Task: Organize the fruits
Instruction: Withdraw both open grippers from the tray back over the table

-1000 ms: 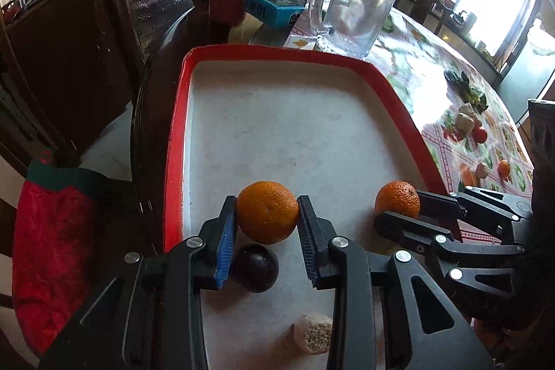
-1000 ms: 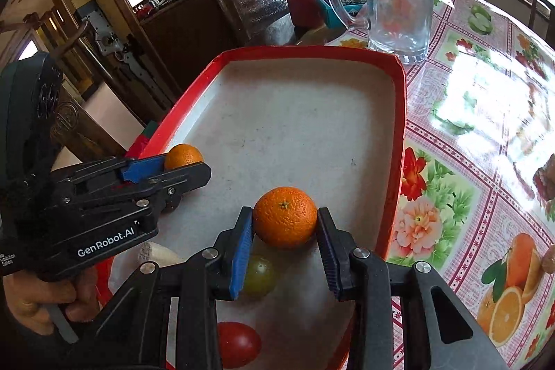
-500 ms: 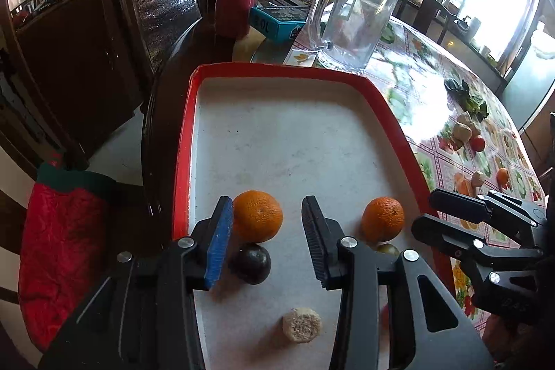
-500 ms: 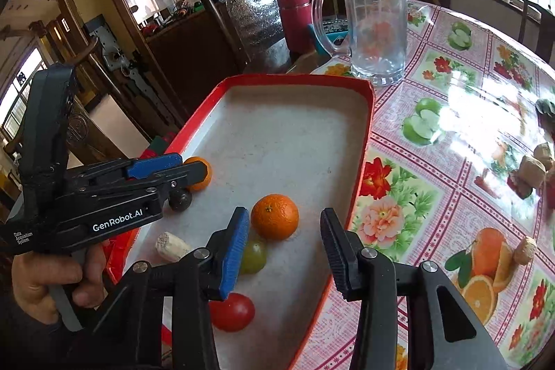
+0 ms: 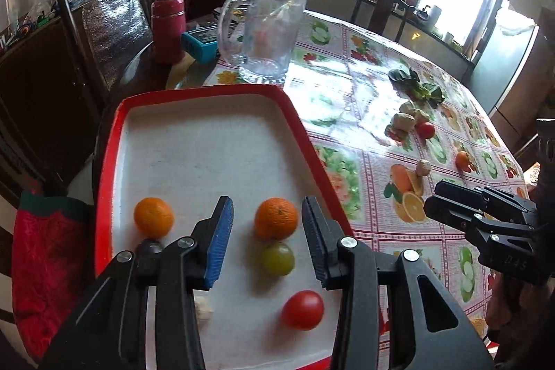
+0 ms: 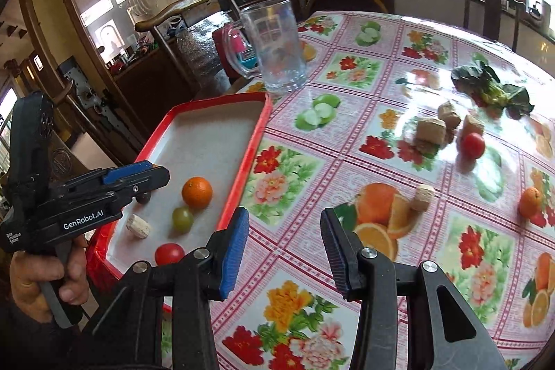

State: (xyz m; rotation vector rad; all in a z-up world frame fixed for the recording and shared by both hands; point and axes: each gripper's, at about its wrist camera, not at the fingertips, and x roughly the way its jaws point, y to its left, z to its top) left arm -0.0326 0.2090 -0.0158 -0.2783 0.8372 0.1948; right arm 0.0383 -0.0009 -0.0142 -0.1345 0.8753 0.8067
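Observation:
A red-rimmed tray with a white floor holds two oranges, a green fruit, a red tomato, a dark plum and a pale chunk. My left gripper hovers open above the tray; the right-hand orange shows between its fingers without touching them. My right gripper is open over the flowered tablecloth, just right of the tray, with nothing between its fingers. Further right on the cloth lie a tomato and a small orange.
A glass mug, a red flask and a blue box stand beyond the tray. Leafy greens and beige chunks lie on the cloth. A chair stands at the table's left. A hand holds the left gripper.
Both grippers opened and let go of their oranges, then pulled back and rose. The left one shifted right above the tray; the right one swung right, out over the tablecloth.

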